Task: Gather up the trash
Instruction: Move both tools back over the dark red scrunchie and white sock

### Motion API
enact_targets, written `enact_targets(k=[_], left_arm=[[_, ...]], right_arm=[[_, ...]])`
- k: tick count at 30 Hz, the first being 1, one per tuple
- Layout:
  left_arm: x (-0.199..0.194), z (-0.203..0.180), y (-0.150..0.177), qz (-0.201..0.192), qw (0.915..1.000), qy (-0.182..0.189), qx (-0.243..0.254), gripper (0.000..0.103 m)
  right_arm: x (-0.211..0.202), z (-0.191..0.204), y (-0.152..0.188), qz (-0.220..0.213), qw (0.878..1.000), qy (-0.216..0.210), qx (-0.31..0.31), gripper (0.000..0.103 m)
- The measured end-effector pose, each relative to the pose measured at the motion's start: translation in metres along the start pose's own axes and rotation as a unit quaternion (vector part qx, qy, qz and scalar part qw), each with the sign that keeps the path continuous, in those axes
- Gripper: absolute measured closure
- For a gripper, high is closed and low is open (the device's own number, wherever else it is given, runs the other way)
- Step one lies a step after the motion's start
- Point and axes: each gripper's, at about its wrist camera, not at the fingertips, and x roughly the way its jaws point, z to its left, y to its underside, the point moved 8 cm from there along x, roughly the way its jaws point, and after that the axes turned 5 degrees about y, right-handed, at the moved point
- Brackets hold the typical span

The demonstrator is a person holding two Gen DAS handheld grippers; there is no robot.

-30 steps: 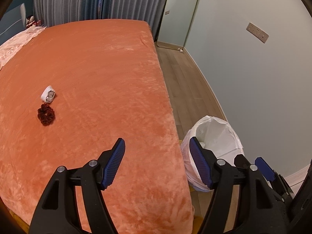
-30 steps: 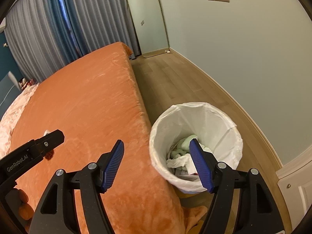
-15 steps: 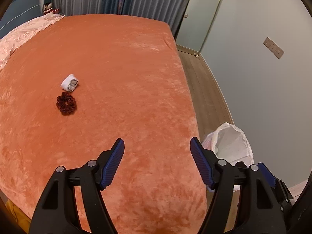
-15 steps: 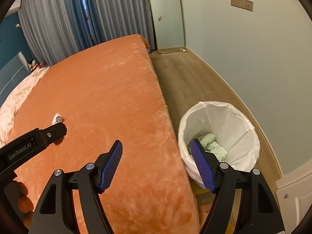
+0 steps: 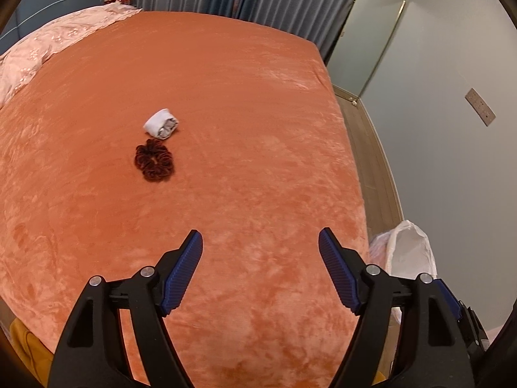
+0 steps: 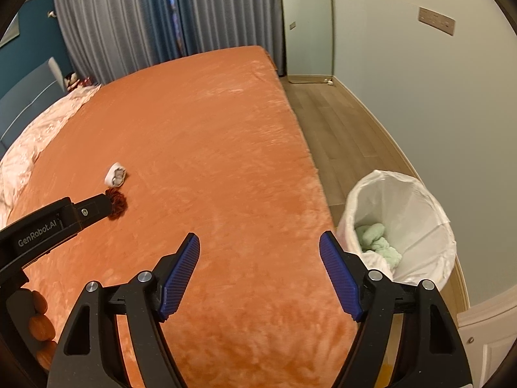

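A white crumpled wad (image 5: 161, 123) lies on the orange bed (image 5: 258, 148), with a dark red scrunchie (image 5: 154, 160) just in front of it. Both show in the right wrist view too, the wad (image 6: 115, 175) and the scrunchie (image 6: 118, 203). My left gripper (image 5: 260, 271) is open and empty above the bed, short of both items. My right gripper (image 6: 259, 271) is open and empty over the bed's right side. The white-lined trash bin (image 6: 404, 226) stands on the floor to the right, holding pale green and white trash (image 6: 376, 237).
The bin also shows at the bed's right edge in the left wrist view (image 5: 404, 249). A pink quilt (image 5: 48, 42) lies at the bed's far left. Wood floor (image 6: 339, 129) runs between bed and wall. Curtains (image 6: 161, 19) hang behind.
Both grippers have swung left, away from the bin and toward the bed. The wad and scrunchie now sit closer and more central in the left wrist view. Both stay open.
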Motion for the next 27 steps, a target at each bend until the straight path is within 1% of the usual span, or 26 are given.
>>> enact_targets(k=[6, 15, 23, 27], left_arm=[[0.004, 0.043, -0.005, 0.001, 0.9993, -0.019, -0.033, 0.027], [0.026, 0.112, -0.018, 0.015, 0.9961, -0.05, -0.071, 0.026], [0.066, 0.176, -0.043, 0.035, 0.9909, -0.078, -0.104, 0.026], [0.098, 0.208, -0.058, 0.055, 0.9848, -0.068, -0.15, 0.026]], right_arm=[[0.009, 0.032, 0.0, 0.007, 1.0, -0.01, -0.018, 0.03], [0.038, 0.087, 0.001, 0.026, 0.998, -0.024, -0.051, 0.028], [0.087, 0.149, -0.007, 0.055, 0.995, -0.038, -0.08, 0.028], [0.111, 0.173, -0.014, 0.065, 0.993, -0.043, -0.085, 0.028]])
